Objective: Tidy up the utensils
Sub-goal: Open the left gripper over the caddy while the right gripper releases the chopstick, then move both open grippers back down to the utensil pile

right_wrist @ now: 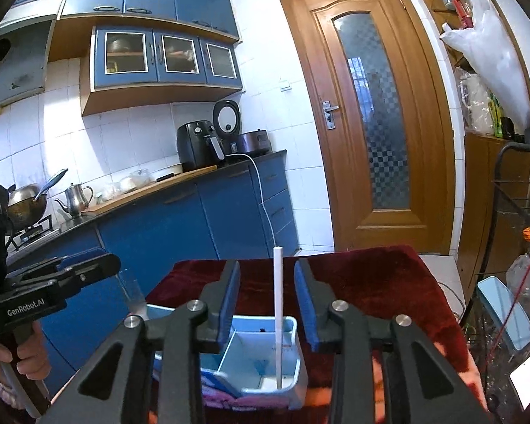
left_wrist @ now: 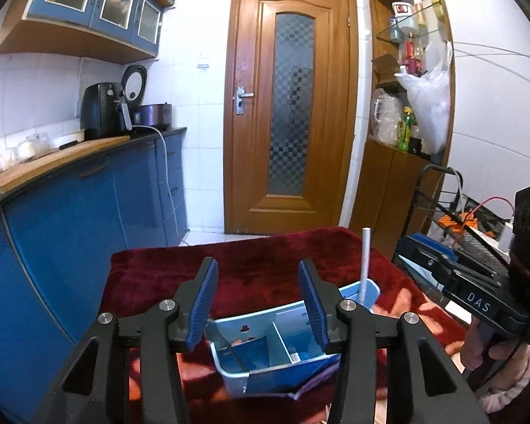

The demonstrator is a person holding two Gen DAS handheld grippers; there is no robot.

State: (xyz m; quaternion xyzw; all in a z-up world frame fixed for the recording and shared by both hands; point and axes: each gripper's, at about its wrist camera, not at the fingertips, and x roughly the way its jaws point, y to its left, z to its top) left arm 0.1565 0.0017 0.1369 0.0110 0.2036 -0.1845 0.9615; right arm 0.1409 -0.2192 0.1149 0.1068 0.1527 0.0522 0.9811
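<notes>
Left gripper and right gripper: fingers parted, empty, above the light-blue plastic divided organizer box; white straw upright at lower centre.

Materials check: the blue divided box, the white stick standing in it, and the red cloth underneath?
Box: looks like moulded plastic, light blue, smooth with a slight sheen, thin rounded rim.
Stick: matte white, straight, uniform width; probably plastic or paper, can't tell which.
Cloth: dark red, plush velvet-like pile, soft shading and folds.
</notes>
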